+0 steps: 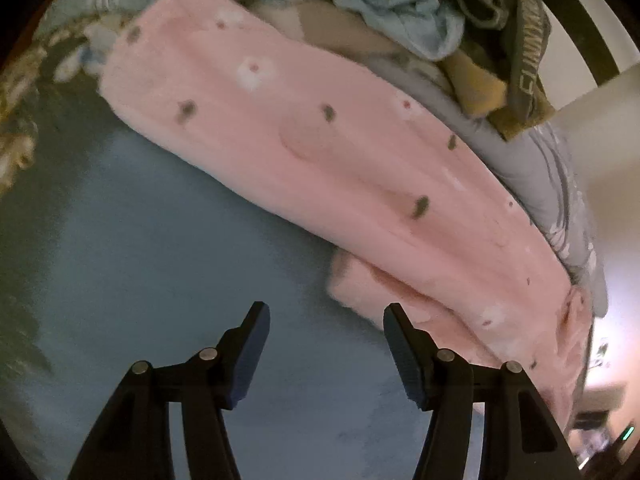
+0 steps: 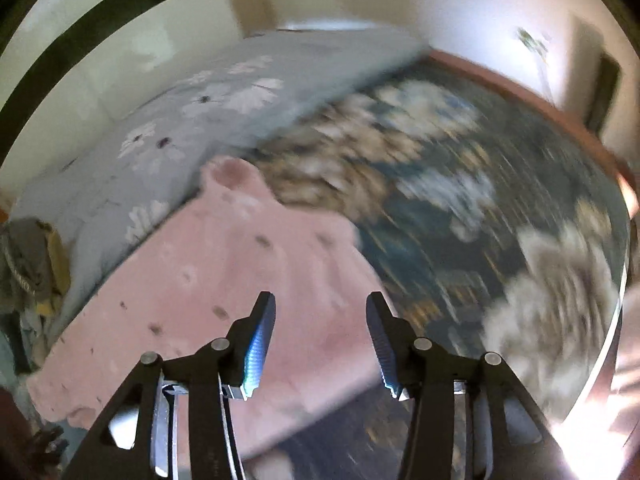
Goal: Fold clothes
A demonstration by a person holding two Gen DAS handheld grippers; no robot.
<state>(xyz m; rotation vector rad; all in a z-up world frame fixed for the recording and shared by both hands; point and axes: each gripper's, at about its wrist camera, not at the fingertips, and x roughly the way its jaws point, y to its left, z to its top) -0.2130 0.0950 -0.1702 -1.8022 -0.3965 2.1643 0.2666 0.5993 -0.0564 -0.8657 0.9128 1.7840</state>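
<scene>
- Left wrist view: the soft pink fleece garment with small dark and white flower spots [image 1: 320, 152] lies as a long band on the blue-grey bed cover [image 1: 160, 260], its long axis running from upper left to lower right. It sits ahead and to the right of the left gripper [image 1: 326, 316]; a folded lower corner lies just beside the right-hand finger, though I cannot tell whether they touch. The fingers are spread wide and hold nothing. Behind the garment sits a heap of unfolded clothes [image 1: 460, 20] (blue, olive, mustard).
- Right wrist view: the same pink garment [image 2: 240, 280] stretches away from the right gripper [image 2: 320, 304] toward the upper left, its narrow end near a grey flower-print quilt [image 2: 200, 100]. The dark floral bedspread [image 2: 460, 200] fills the right side, blurred. These fingers are also spread apart and empty, hovering over the garment's near edge.
- Judgement: the right gripper seems nearer to a graspable edge, so the next pinch probably starts there.
</scene>
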